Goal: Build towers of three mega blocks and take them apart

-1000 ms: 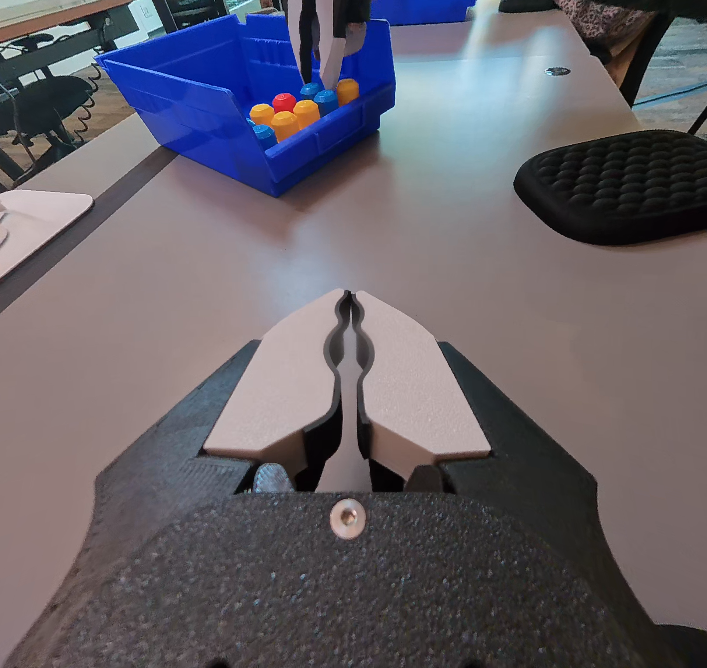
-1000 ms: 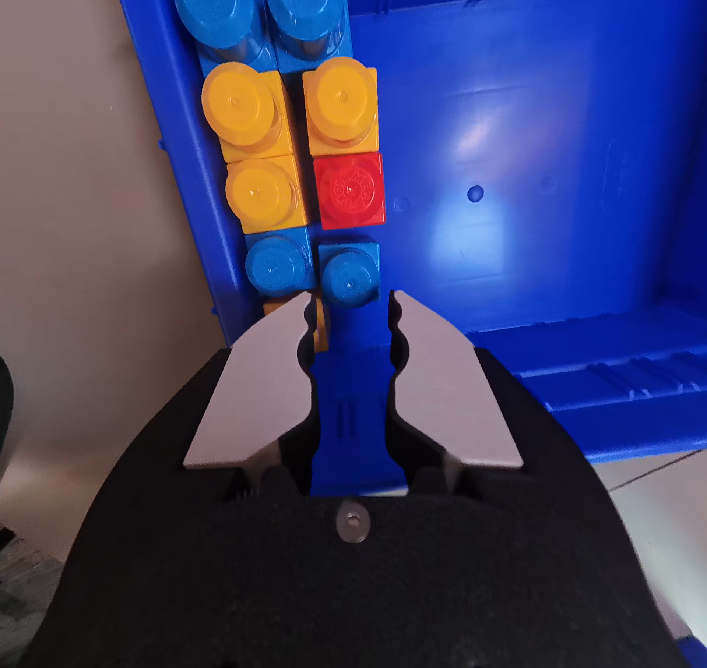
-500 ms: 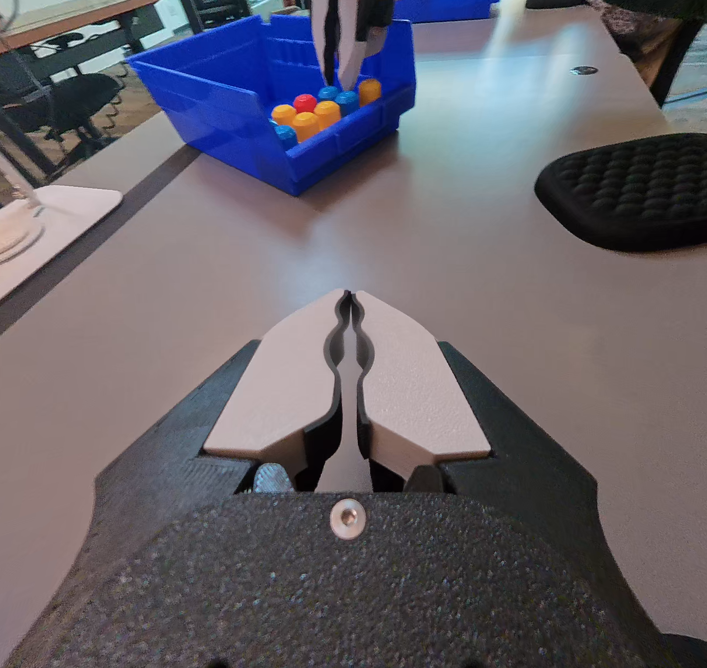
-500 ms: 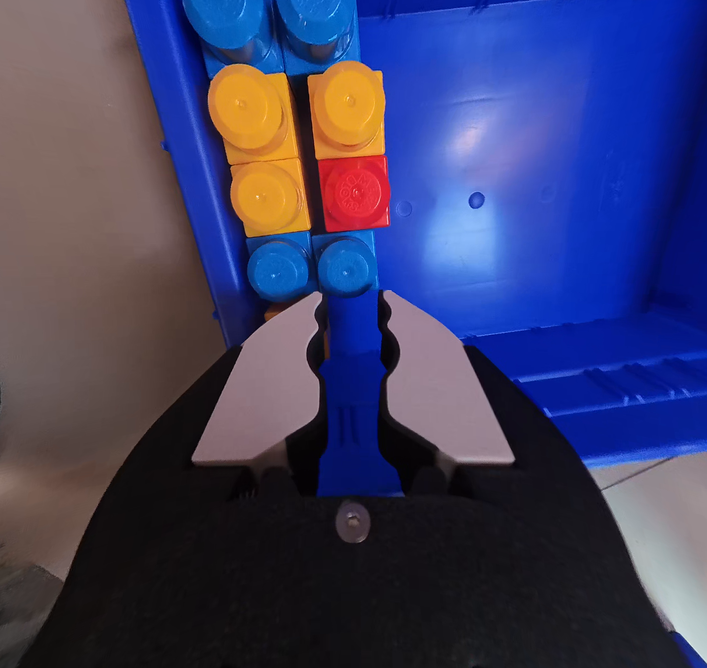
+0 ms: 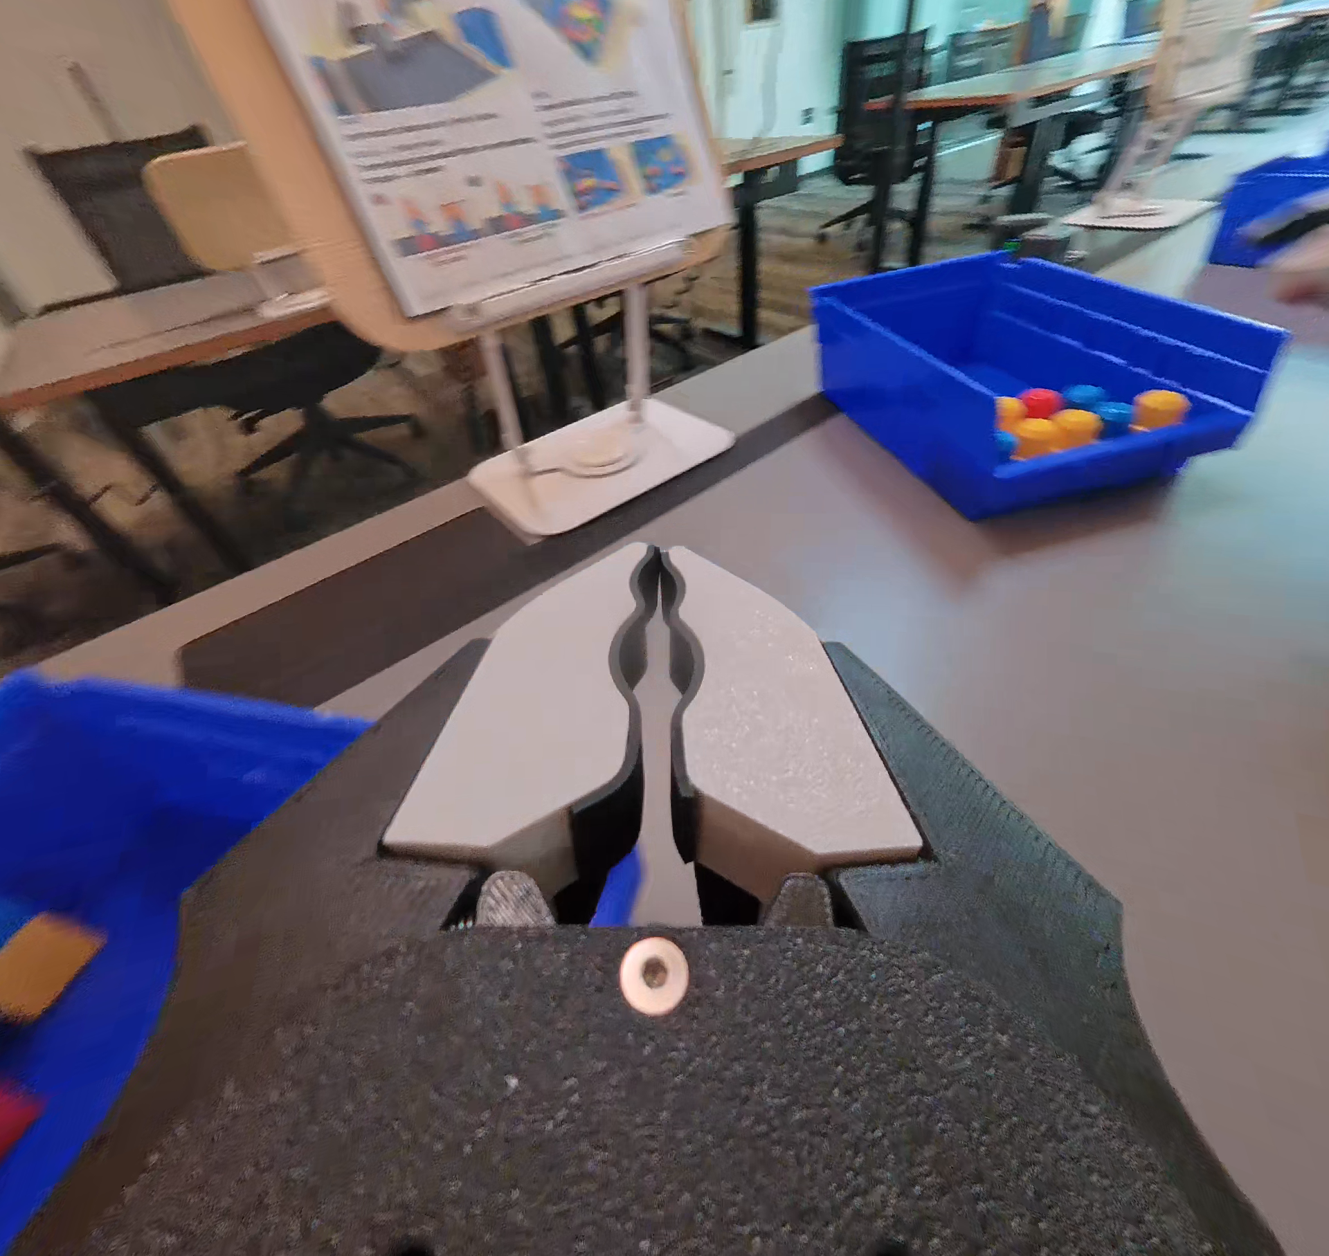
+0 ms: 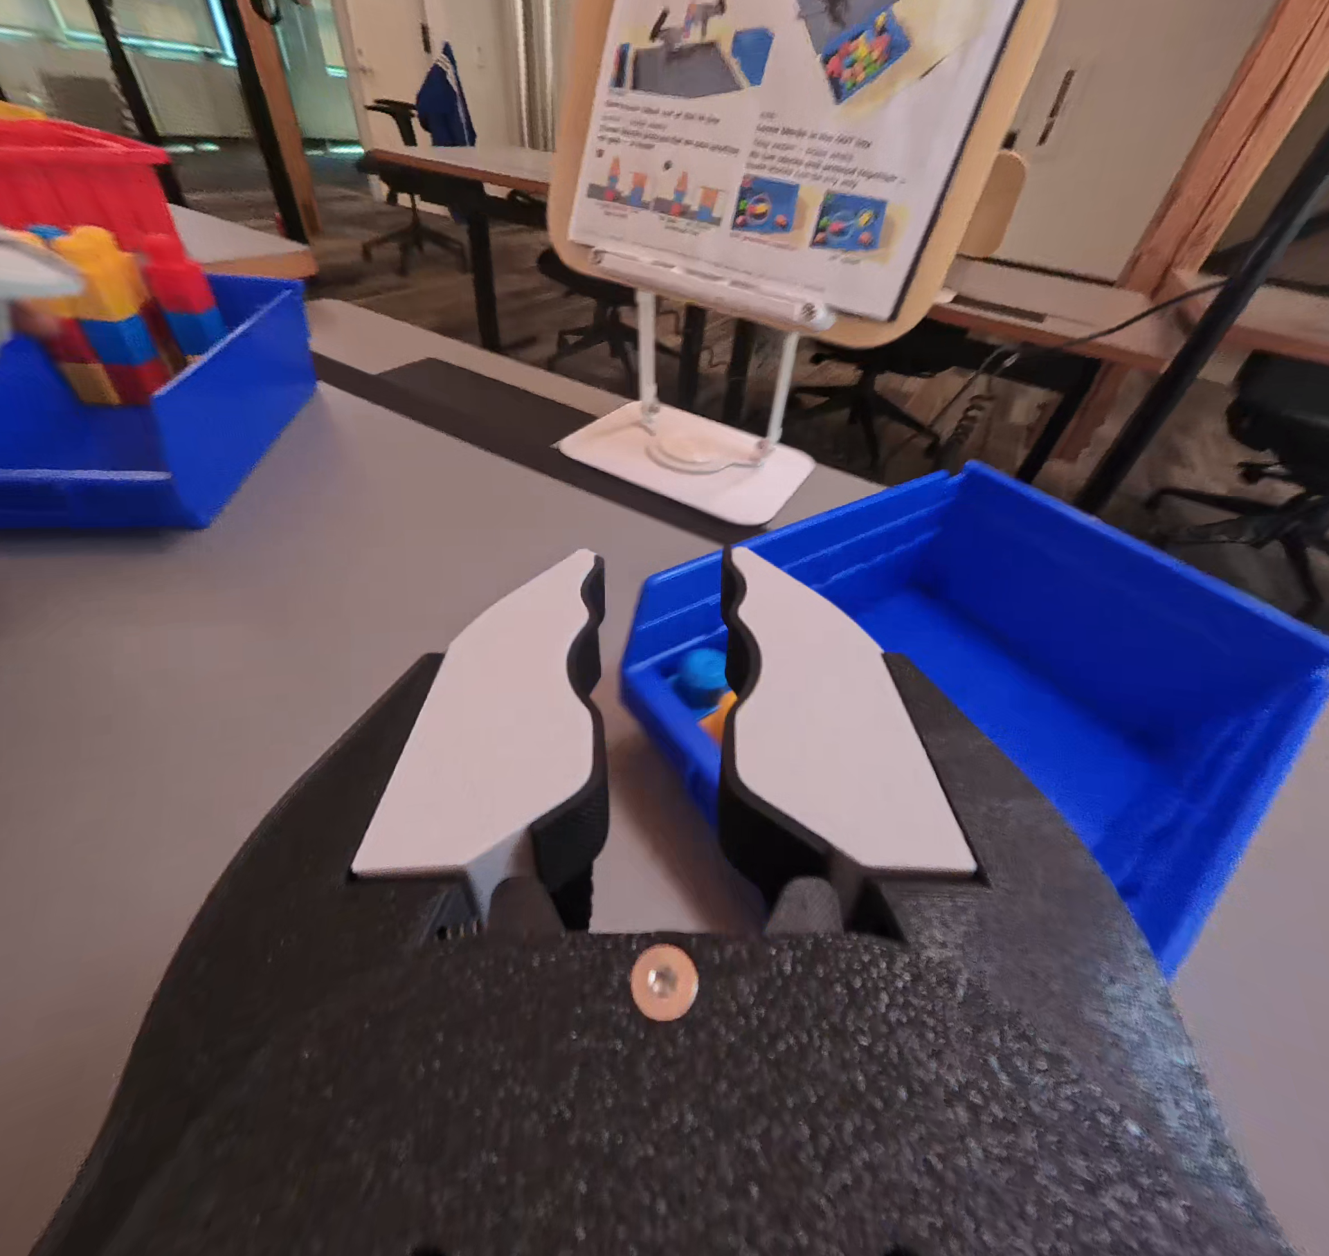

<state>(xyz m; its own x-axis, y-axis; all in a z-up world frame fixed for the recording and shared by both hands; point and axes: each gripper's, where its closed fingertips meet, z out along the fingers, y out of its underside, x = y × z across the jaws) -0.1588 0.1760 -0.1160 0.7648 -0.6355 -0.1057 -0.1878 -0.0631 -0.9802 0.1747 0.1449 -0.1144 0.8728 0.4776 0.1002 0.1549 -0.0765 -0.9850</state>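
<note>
Loose blocks are being sorted in the bin near the tabletop's far edge.
Left gripper is being held closed, right gripper parted and empty; likely next, a block must be straddled.

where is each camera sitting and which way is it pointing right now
Left wrist view: on the left gripper, low over the table, facing the instruction stand and the blue bin of loose blocks; its own fingers show shut.
Right wrist view: on the right gripper, above that bin's near corner, facing the stand; own fingers open, empty.
Shared: stand, bin, table.
</note>
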